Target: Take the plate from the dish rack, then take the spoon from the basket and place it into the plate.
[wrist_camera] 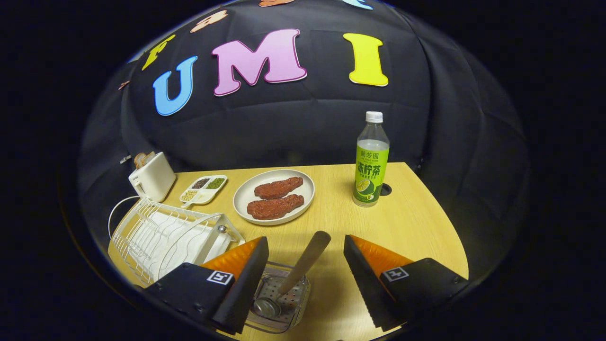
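The gripper (303,265) hangs wide open over the basket (279,303), fingers either side of the spoon (303,263) whose handle leans up for grasping

Kitchen mock-up: toaster (151,180), dish rack (161,234)

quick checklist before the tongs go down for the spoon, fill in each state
1. tongs open wide: ok.
2. spoon handle between the fingers, leaning up out of the clear basket: ok.
3. Fingers touching the spoon: not yet.
4. plate out of the dish rack, on the table: ok.
5. Room in the plate: not ok, two meat pieces cover the middle.
6. bottle away from the path to the plate: ok.
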A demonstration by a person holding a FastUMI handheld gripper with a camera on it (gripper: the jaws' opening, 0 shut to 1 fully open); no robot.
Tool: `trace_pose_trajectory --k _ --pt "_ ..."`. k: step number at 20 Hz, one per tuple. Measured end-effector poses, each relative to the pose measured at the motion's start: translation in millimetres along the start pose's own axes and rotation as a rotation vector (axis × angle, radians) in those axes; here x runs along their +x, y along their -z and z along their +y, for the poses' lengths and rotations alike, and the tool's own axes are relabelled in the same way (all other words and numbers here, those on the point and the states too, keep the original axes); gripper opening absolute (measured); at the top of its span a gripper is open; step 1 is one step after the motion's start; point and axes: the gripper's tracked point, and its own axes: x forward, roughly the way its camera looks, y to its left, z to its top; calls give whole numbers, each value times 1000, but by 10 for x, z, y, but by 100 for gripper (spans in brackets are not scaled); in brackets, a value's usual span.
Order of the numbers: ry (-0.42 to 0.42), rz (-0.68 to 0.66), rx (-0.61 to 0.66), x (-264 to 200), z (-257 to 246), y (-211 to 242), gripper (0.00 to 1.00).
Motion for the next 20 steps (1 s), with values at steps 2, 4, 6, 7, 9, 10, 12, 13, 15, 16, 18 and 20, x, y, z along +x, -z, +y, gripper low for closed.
trace_pose_trajectory --k 2,4,6,7,9,10,12,13,15,16,18,20 --pt "-15 -8 8 38 21 -24 86" --pt "-31 -4 12 59 64 -12 66" --pt "-52 -3 8 35 146 -20 56" --pt "-52 -11 -7 32 156 -38 56" --pt "-33 -30 -33 12 154 -76 42" --pt "-31 -35 -37 16 167 -83 31" --pt "-47 -34 -35 -32 239 -92 26" --pt "-49 -39 -39 -74 237 -120 20" --pt "-54 -56 -40 -142 284 -176 14" --pt "-45 -65 -42 -169 290 -214 14" --pt "-39 -82 -47 -239 327 -275 12" --pt "-31 -85 -50 -336 366 -303 12"
